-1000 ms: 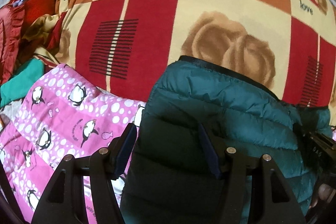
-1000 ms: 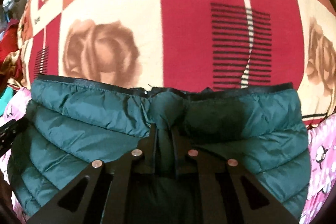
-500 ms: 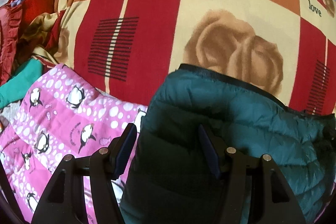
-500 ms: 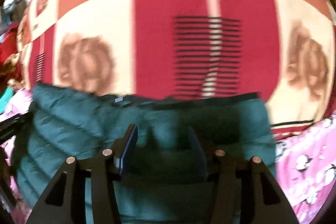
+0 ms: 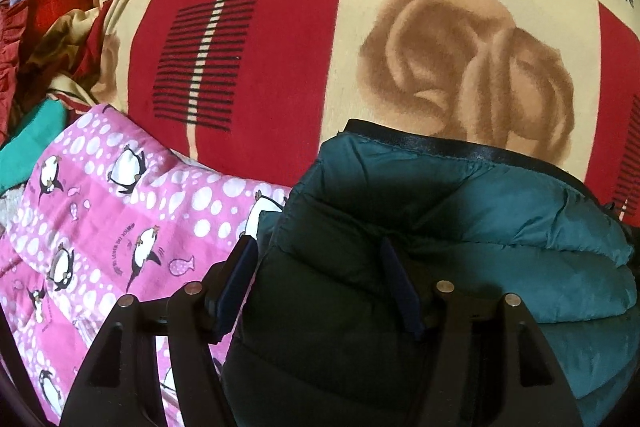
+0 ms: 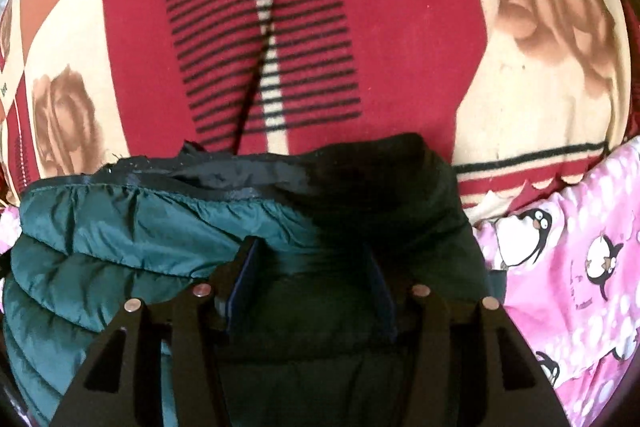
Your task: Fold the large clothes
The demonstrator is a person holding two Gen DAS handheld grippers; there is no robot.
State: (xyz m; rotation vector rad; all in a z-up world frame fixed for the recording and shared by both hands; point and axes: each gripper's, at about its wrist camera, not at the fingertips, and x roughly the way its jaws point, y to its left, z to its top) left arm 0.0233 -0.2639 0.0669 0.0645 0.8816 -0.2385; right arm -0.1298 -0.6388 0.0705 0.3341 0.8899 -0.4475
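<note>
Blanket (image 5: 280,39), red and cream checks with roses, fills everything ahead of both grippers; flat bare cloth beyond the jacket's far edge. Pink quilt (image 5: 100,211) with penguins lies left of the left gripper (image 5: 320,287) and right of the right gripper (image 6: 308,287), touching the jacket on both sides. Teal jacket (image 5: 500,219) is bunched under both grippers, its black-bound hem (image 6: 224,175) just ahead of the fingers. Both grippers spread wide, jacket fabric between the fingers, not pinched. Crumpled red clothes (image 5: 36,27) far left.
</note>
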